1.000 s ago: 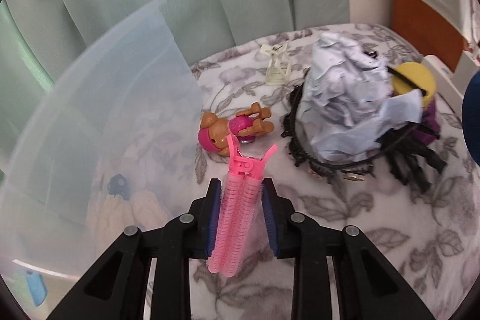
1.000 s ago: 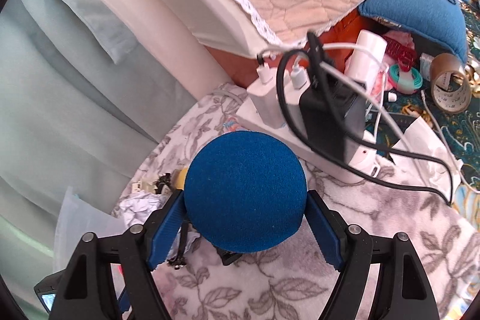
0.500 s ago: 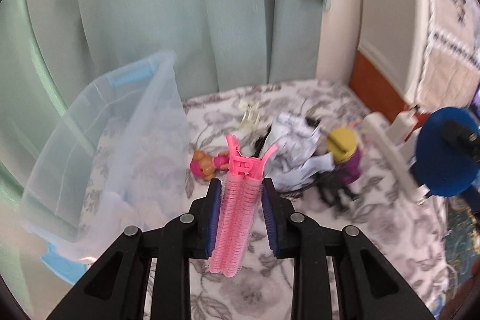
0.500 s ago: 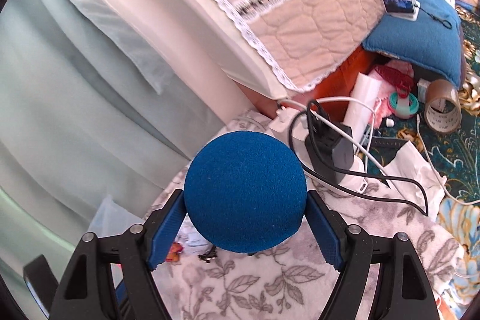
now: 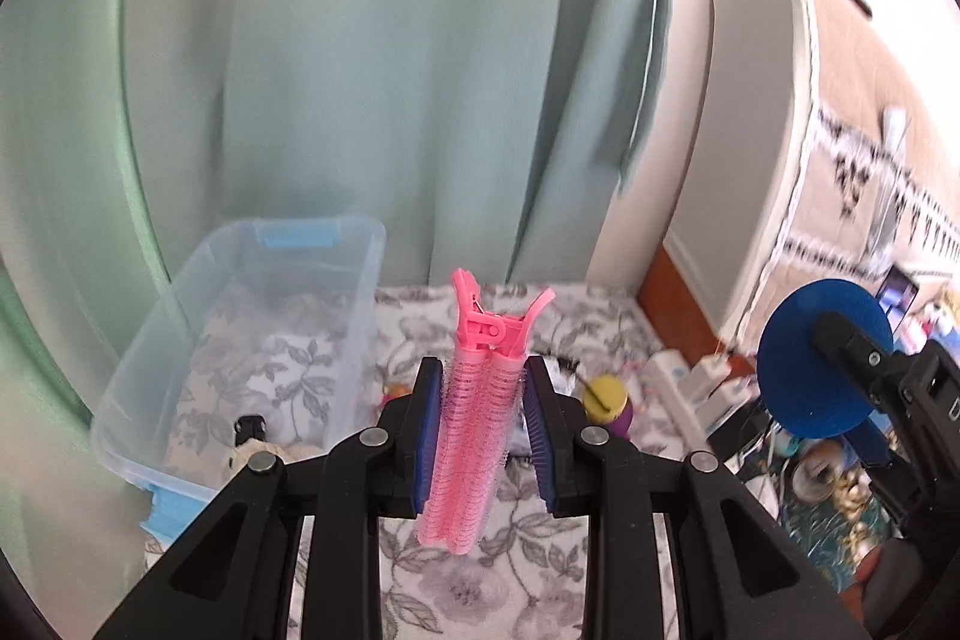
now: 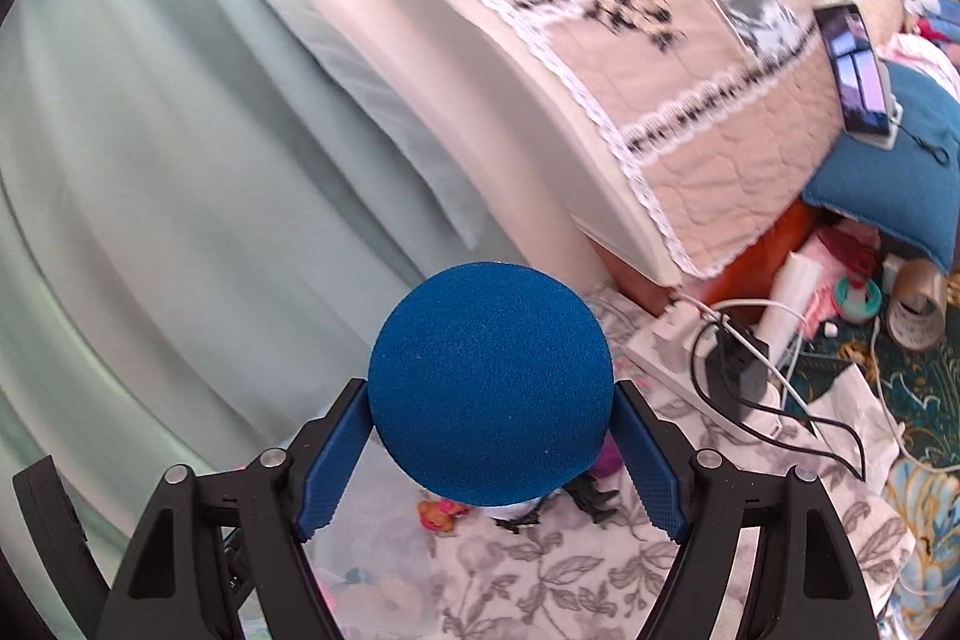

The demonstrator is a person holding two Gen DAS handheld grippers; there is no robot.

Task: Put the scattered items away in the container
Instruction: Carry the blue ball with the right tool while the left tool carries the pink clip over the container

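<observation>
My left gripper (image 5: 480, 433) is shut on a pink hair-roller clip (image 5: 477, 412) that stands upright between its blue pads, high above the floral cloth. The clear plastic container (image 5: 240, 340) with blue latches sits below and to the left, with a few small items inside. My right gripper (image 6: 492, 451) is shut on a blue foam ball (image 6: 491, 388); in the left wrist view that blue ball (image 5: 804, 358) shows at the right. A small pink toy (image 6: 441, 514), a black spiky item (image 6: 591, 499) and a yellow-topped purple thing (image 5: 609, 397) lie on the cloth.
A green curtain (image 5: 360, 70) hangs behind the container. A bed with a quilted cover (image 6: 690, 58) rises at the right. A white power strip with black cables (image 6: 726, 370), a tape roll (image 6: 915, 310) and clutter lie beside the floral cloth (image 6: 552, 580).
Both grippers have risen with their loads still held. The left wrist view has pulled back and tilted up, so the whole container and curtain now show. The loose items look smaller and lower.
</observation>
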